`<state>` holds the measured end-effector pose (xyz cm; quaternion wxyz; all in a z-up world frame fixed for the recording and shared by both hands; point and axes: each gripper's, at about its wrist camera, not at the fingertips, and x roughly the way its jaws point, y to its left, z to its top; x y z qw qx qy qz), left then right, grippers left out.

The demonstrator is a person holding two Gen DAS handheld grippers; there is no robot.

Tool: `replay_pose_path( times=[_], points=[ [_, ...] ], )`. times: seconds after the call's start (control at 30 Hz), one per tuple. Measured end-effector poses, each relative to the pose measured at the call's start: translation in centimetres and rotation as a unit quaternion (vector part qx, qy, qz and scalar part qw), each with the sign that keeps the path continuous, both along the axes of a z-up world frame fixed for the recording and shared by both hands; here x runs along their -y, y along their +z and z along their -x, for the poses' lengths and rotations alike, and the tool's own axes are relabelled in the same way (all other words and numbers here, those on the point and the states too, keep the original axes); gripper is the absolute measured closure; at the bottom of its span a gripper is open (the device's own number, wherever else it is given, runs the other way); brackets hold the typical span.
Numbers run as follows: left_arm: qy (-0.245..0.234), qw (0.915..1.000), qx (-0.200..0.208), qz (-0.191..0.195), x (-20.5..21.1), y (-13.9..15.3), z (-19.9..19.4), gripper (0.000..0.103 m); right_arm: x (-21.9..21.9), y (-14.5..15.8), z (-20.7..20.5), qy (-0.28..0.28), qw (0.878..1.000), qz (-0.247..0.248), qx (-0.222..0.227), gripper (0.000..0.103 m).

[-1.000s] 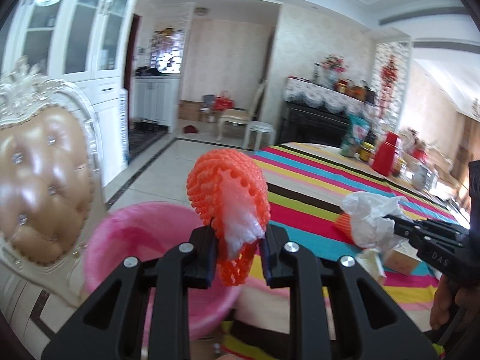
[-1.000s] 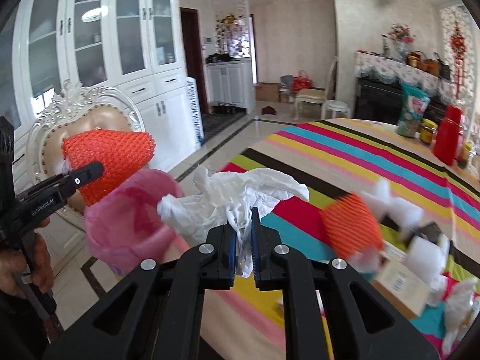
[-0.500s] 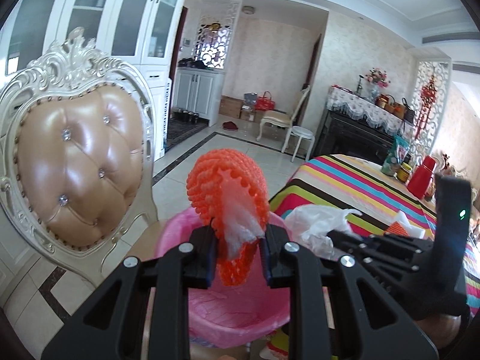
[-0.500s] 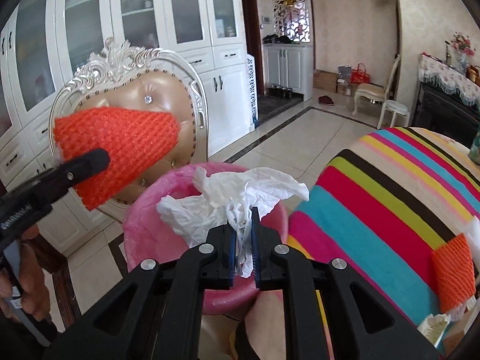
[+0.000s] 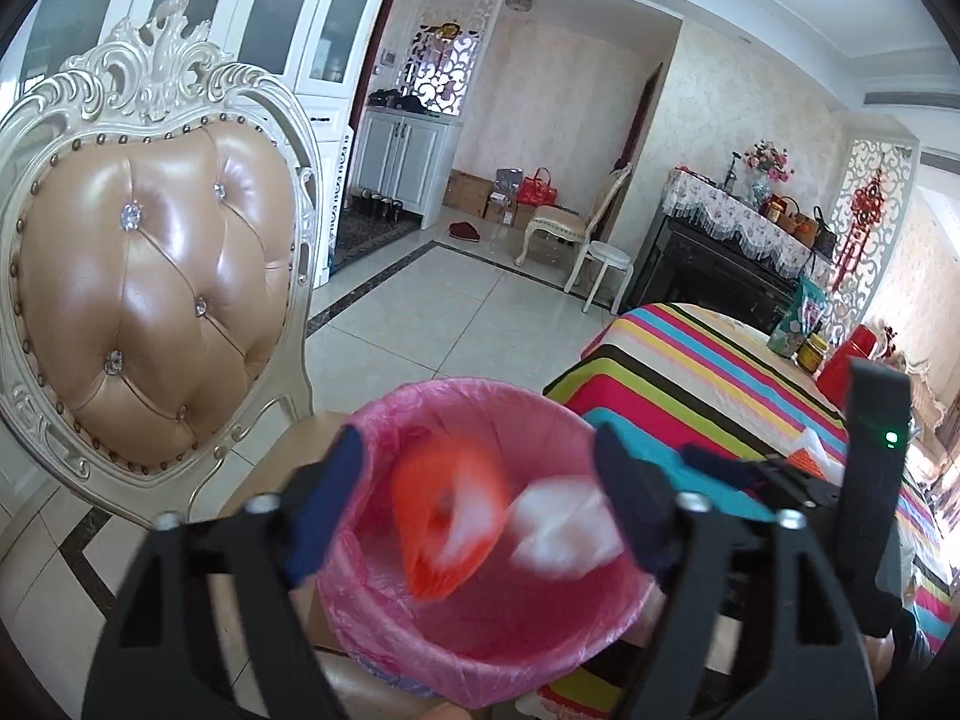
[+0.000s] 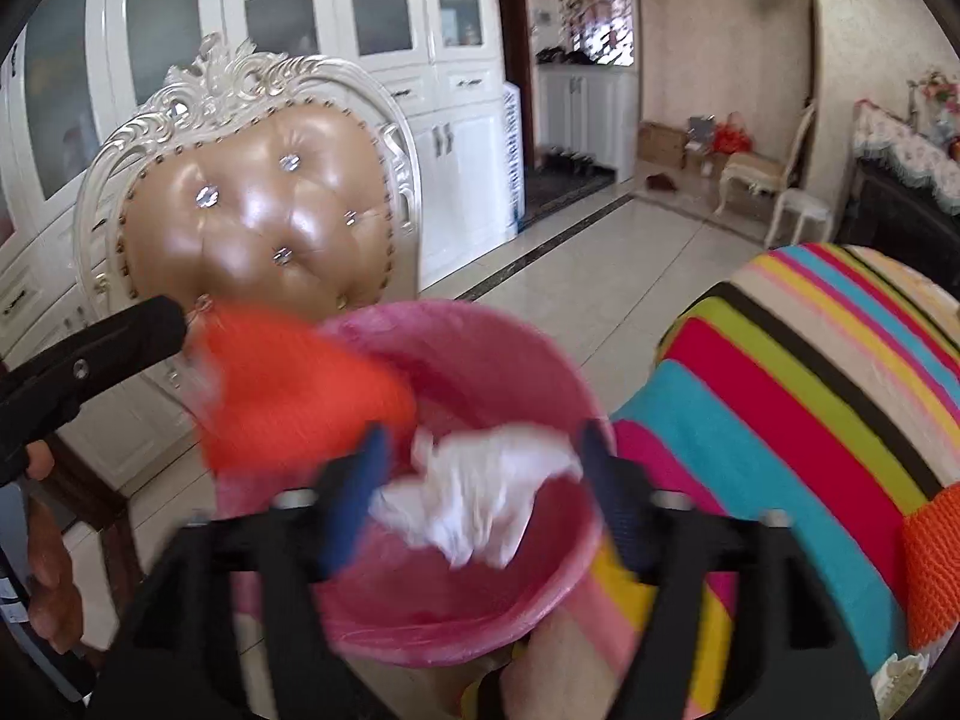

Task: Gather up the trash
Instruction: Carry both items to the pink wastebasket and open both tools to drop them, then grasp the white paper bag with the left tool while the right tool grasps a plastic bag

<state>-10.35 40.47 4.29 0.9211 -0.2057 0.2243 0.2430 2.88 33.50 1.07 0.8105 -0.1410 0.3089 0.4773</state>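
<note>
My left gripper [image 5: 480, 480] hangs over the pink-lined bin [image 5: 456, 387], its jaws opening. An orange foam net [image 5: 447, 525] falls loose between them, blurred, touching neither pad. Beside it drops a crumpled white tissue [image 5: 564, 525]. My right gripper [image 6: 483, 456] is over the same bin [image 6: 480, 315], jaws opening too, with the tissue [image 6: 480, 498] loose below them. In the right wrist view the net [image 6: 294, 390] is in the air just off one of the left gripper's fingers [image 6: 120, 336].
A tufted tan chair [image 5: 144, 300] with a carved white frame stands right behind the bin. The table with the striped cloth [image 6: 810, 390] is on the right, with another orange foam net [image 6: 933, 564] on it. Tiled floor and white cabinets lie beyond.
Both grippers have moved over the bin and gone from shut to open. The orange net and the white tissue have been let go and are dropping into the bin.
</note>
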Motion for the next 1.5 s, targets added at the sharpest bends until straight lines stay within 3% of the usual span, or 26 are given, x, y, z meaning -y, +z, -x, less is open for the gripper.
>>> replay_pose_path(
  times=[0.1,0.2,0.3,0.43,0.57,0.77,0.87,1.03,1.4,1.5],
  points=[
    [0.013,0.9999,0.009,0.005,-0.3,-0.2,0.0,0.004,1.5,0.4,-0.6,-0.014,1.000,-0.003,0.013,0.025],
    [0.017,0.9995,0.016,-0.019,0.3,-0.2,-0.3,0.004,4.0,1.1,-1.2,-0.050,0.998,-0.018,0.021,0.020],
    [-0.007,0.9991,0.005,-0.041,1.9,-0.4,-1.5,0.004,7.8,1.7,-1.5,-0.083,0.996,-0.032,0.019,0.018],
    [-0.053,0.9983,0.011,-0.022,4.3,-0.6,-3.2,0.004,13.6,2.1,-1.7,-0.127,0.991,-0.034,0.020,0.018],
    [-0.087,0.9955,0.010,-0.035,8.4,-0.6,-5.7,0.004,19.8,2.1,-2.0,-0.175,0.984,-0.037,0.011,0.018],
    [-0.188,0.9817,0.025,-0.019,15.7,-0.9,-9.8,0.006,29.7,1.9,-2.4,-0.253,0.967,-0.038,0.019,0.018],
    [-0.228,0.9734,0.019,-0.009,19.2,-1.4,-11.8,0.015,34.2,1.5,-2.8,-0.287,0.957,-0.040,0.019,0.018],
    [-0.277,0.9608,-0.002,-0.004,24.4,-2.5,-14.9,0.021,41.4,0.4,-3.9,-0.340,0.940,-0.035,0.022,0.018],
    [-0.339,0.9387,-0.063,0.008,31.9,-5.3,-19.7,0.028,52.3,-1.9,-7.5,-0.448,0.893,-0.027,0.006,0.018],
    [-0.346,0.9343,-0.086,0.013,32.9,-6.2,-20.9,0.031,53.4,-2.7,-7.9,-0.457,0.889,-0.024,-0.010,0.018]
  ],
)
